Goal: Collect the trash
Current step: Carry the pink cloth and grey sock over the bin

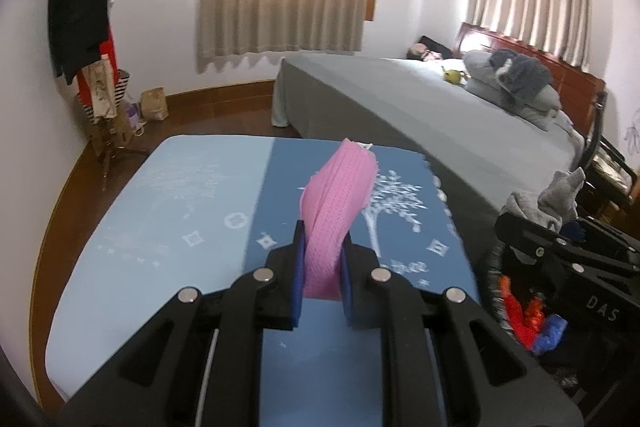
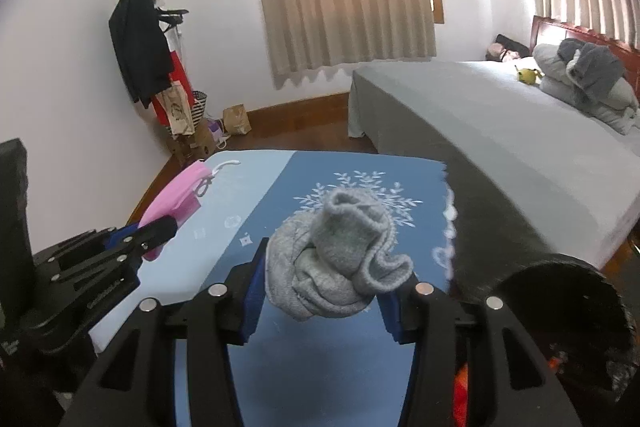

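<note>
Carrying two pieces at once above the blue patterned tabletop (image 1: 168,211). Left gripper (image 1: 322,267) clenched on a pink face mask (image 1: 340,203), jaws nearly closed, mask folded and sticking up out of the pads, off the surface. Right gripper (image 2: 324,291) grasped a balled-up grey sock (image 2: 332,263), jaws about half spread around the bundle, sock also lifted clear of the tabletop. Seen from the right wrist view, left gripper and pink mask (image 2: 176,199) off to the left, well apart from the sock. Black bag (image 2: 568,303) with a dark round opening just right of the tabletop, some red and blue scraps (image 1: 532,323) already down beside it in the left view; probably the trash bag, could not confirm. Judged roughly midway: both items picked, neither dropped in yet. Left to do: move both over the bag mouth and release. No other loose trash visible on the tabletop. Bed (image 1: 420,107) and coat rack (image 1: 92,27) behind, not involved.
</note>
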A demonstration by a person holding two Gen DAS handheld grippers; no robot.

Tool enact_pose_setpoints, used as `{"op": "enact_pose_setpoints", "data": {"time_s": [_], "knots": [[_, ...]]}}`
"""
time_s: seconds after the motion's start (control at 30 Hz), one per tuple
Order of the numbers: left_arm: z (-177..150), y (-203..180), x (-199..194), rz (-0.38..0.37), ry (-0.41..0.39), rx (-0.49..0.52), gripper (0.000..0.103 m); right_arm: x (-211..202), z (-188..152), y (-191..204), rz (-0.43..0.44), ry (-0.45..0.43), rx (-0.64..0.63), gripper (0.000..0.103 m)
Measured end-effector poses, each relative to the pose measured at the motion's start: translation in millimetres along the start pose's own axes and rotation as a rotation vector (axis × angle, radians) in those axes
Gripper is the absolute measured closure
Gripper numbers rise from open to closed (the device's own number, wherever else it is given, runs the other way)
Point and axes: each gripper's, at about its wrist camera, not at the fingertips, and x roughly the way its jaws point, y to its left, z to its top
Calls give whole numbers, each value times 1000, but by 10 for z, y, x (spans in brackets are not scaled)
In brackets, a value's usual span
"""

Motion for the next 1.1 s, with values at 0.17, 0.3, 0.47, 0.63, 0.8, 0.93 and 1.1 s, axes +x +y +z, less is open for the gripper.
{"op": "enact_pose_setpoints", "data": {"time_s": [0.17, 0.3, 0.47, 0.63, 0.8, 0.93, 1.1], "knots": [[-68, -277, -133, -58, 2, 26, 89, -363, -81, -181, -27, -19, 14, 55], [-124, -524, -239, -103, -1, 59, 89, -590, -121, -294, -56, -44, 20, 55], [-178, -793, -320, -151, -6, 97, 89, -834, -164, -472, -103, -72, 44, 55], [-236, -1071, -338, -199, -4, 131, 89, -1013, -221, -650, -151, -93, 65, 55], [-289, -1315, -308, -241, 8, 161, 89, -1150, -311, -864, -195, -102, 101, 55], [-321, -1506, -285, -271, 14, 191, 89, -1259, -399, -1064, -237, -107, 131, 55], [-366, -1745, -208, -309, 27, 231, 89, -1337, -493, -1242, -284, -102, 165, 55]]}}
